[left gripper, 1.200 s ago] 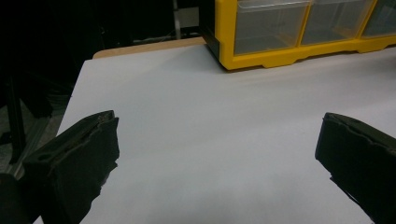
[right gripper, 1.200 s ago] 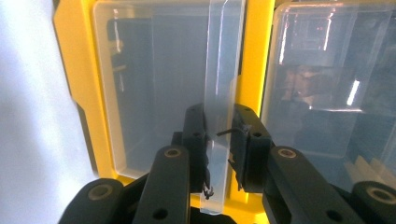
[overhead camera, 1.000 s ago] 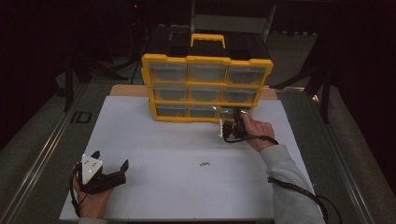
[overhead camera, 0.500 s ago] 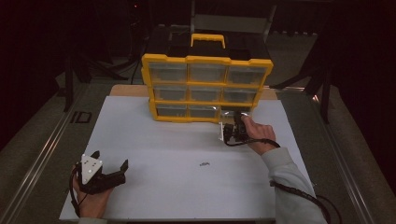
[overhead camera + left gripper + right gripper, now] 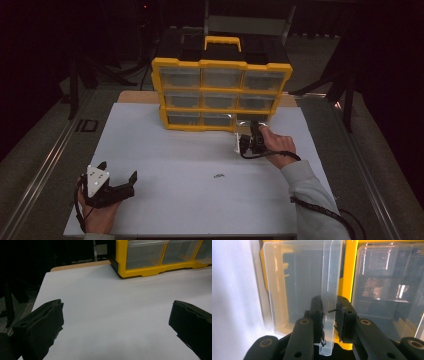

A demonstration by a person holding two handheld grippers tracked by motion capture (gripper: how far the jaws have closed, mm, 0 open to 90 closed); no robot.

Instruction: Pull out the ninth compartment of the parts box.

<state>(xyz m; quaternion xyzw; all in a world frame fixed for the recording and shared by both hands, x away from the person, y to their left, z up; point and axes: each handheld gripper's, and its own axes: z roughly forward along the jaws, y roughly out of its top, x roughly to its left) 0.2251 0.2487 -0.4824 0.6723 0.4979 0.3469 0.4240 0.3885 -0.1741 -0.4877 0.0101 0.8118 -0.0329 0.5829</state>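
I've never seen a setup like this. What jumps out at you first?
The bright yellow drawer cabinet at the far edge of the white table grabs the eye. The right claw is clamped on the front lip of its clear bottom-right drawer. The left claw rests open at the near left corner, and a tiny dark bit lies mid-table.

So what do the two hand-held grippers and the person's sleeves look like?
Both are black with chunky jaws. The left hand-held gripper carries a pale grey three-cornered plate on top. The right hand-held gripper shows round bolt holes on its links and trails a black cable. The sleeve is light grey.
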